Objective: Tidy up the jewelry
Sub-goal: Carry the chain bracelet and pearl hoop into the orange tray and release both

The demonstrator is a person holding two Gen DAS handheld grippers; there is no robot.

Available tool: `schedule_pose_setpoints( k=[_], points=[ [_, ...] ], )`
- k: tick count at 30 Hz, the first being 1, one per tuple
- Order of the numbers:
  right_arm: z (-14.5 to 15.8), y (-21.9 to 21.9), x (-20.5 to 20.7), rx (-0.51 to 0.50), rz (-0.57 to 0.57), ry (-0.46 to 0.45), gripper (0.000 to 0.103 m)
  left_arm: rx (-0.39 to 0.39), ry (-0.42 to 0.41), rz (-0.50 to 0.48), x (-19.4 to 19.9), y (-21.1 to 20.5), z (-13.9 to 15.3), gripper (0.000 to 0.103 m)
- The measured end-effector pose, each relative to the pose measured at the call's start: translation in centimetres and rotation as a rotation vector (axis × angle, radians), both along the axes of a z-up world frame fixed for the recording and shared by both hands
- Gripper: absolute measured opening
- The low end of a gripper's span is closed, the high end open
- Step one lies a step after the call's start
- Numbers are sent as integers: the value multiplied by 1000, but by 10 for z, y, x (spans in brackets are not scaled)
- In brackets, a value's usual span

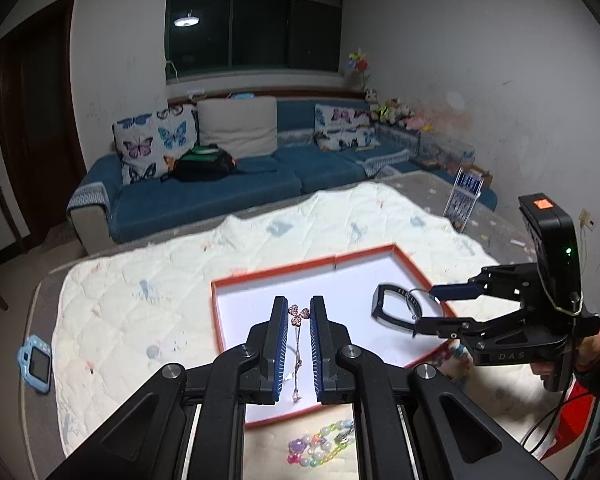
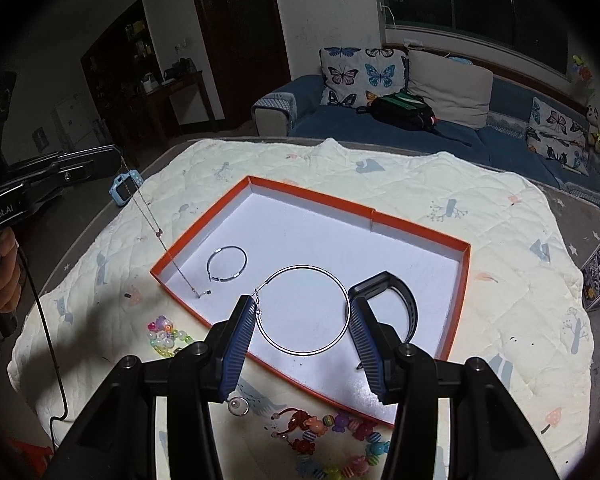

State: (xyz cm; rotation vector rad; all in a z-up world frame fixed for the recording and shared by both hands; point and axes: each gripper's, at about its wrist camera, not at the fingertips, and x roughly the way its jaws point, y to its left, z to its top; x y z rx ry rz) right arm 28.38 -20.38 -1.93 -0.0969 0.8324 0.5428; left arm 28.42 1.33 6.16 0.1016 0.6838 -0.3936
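An orange-rimmed white tray (image 1: 332, 258) (image 2: 462, 276) lies on a quilted cream cloth. My left gripper (image 1: 300, 312) is nearly shut on a thin chain necklace with a pink clover charm (image 1: 299, 315); in the right wrist view the chain (image 2: 156, 232) hangs slanting from it, its lower end on the tray floor. My right gripper (image 2: 302, 308) (image 1: 422, 310) spans a large silver hoop earring (image 2: 304, 310) that sits between its fingers above the tray. A black band (image 2: 404, 300) (image 1: 384, 308) and a small silver bangle (image 2: 227, 264) lie in the tray.
Pastel bead bracelets (image 1: 320, 446) (image 2: 166, 334) and colourful bead strings (image 2: 332, 440) lie on the cloth by the tray's near edge. A blue toy camera (image 1: 36, 362) (image 2: 126, 188) sits at the cloth's left edge. A blue sofa (image 1: 204, 188) stands behind.
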Motion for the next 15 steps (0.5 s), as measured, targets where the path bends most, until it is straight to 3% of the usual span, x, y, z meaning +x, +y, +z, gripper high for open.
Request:
schedule_pose_setpoints(
  k=[15],
  points=[
    [-41, 4, 15, -14, 7, 122, 55, 45, 195, -11, 29, -6, -84, 11]
  ],
)
